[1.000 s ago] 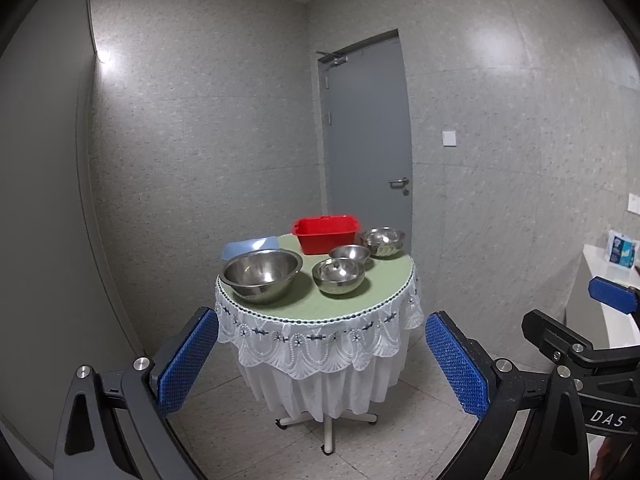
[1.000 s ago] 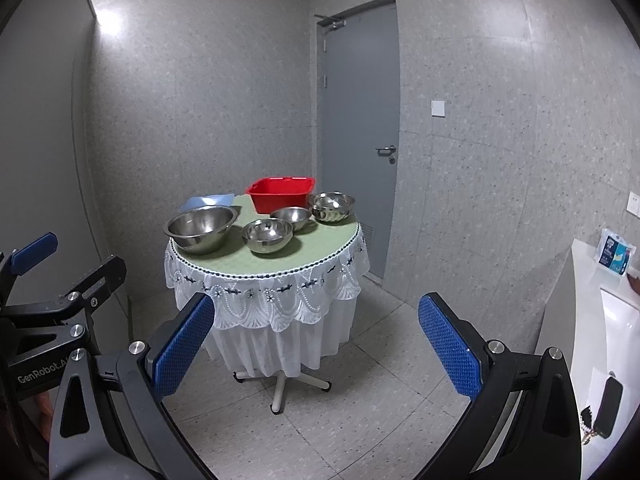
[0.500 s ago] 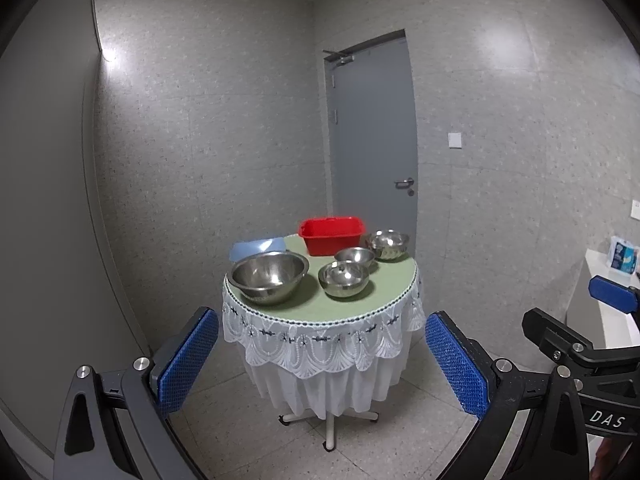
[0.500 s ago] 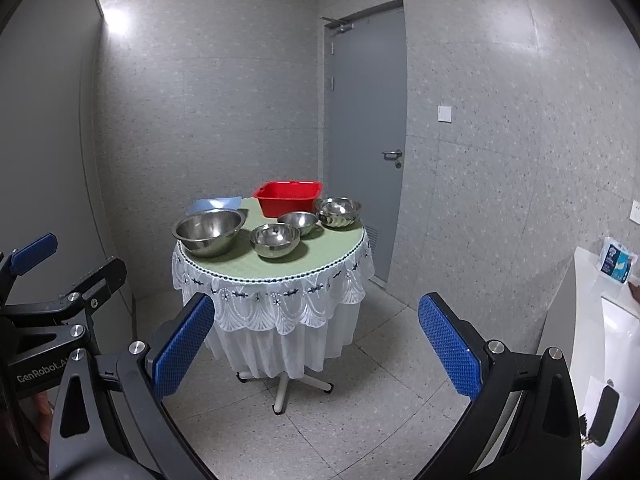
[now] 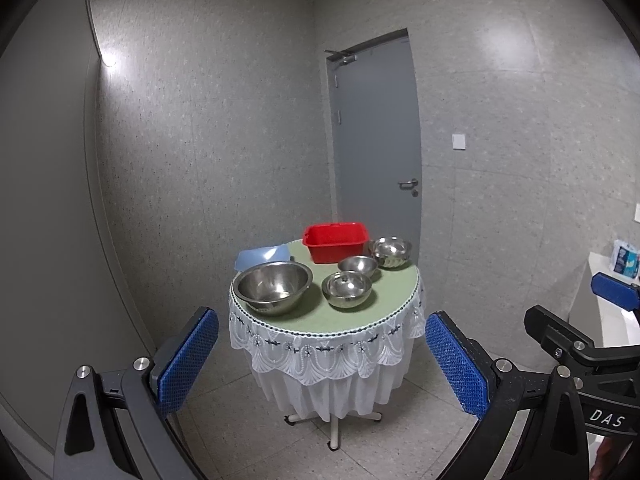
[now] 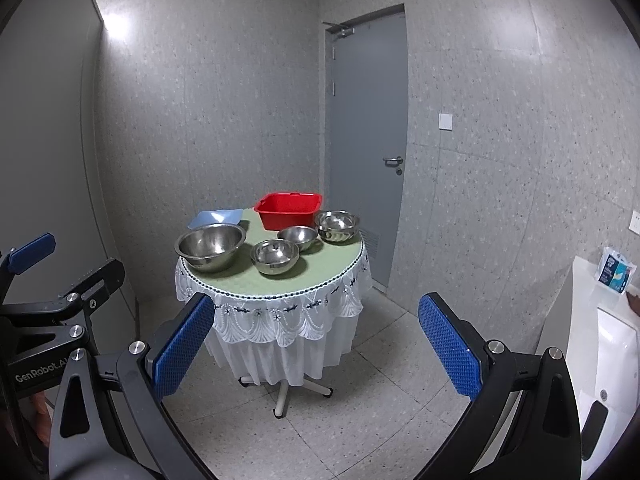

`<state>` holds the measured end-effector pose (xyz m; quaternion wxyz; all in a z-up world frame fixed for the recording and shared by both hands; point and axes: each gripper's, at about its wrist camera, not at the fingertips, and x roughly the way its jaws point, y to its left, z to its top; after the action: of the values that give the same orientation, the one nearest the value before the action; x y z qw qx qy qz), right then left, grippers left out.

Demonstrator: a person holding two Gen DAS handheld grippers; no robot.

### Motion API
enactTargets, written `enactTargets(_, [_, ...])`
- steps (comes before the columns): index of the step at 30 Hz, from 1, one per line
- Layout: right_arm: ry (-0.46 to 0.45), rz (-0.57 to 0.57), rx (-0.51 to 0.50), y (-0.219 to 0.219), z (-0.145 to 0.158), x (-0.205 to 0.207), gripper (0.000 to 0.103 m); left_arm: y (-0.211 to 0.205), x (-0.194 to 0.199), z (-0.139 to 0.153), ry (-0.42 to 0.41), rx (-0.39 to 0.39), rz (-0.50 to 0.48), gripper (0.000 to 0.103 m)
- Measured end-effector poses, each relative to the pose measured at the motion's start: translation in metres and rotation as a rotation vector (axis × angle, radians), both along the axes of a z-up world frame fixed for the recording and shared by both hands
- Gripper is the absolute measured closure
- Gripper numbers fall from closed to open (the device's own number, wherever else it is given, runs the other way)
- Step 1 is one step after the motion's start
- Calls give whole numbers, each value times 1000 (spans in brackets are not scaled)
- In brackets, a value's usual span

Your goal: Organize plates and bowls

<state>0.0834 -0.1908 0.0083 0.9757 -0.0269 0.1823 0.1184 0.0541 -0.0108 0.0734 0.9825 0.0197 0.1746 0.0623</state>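
Observation:
A round table [image 5: 384, 308] [image 6: 248, 280] with a green top and white lace skirt stands ahead, well beyond both grippers. On it are a large steel bowl [image 5: 273, 287] [image 6: 210, 246], a medium steel bowl [image 5: 346, 288] [image 6: 275, 255], a smaller steel bowl [image 5: 357, 266] [image 6: 297, 237], another steel bowl [image 5: 390, 251] [image 6: 337, 225], a red plastic tub [image 5: 334, 241] [image 6: 288, 210] and a pale blue plate [image 5: 262, 256] [image 6: 216, 218]. My left gripper [image 5: 322, 360] is open and holds nothing. My right gripper [image 6: 316, 344] is open too, with nothing in it.
A grey door [image 5: 376, 148] [image 6: 366, 140] is behind the table, with speckled walls around. A white counter with a sink [image 6: 612, 344] and a blue-and-white packet [image 6: 616, 272] lies to the right. Tiled floor [image 6: 360, 420] stretches between me and the table.
Both views have tilted upward, so the table sits lower in each frame and slightly to the right. The bowls have not moved. Both grippers stay open.

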Motion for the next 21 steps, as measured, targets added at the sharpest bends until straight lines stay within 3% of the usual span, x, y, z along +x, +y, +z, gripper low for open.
enactTargets(12, [19,-2,-3,4,1,10,0,8,16,5,36,-19,2,1])
enactTargets(21, [39,-17,-1,25,0,35,0,38,56,12,60,-35,-20,1])
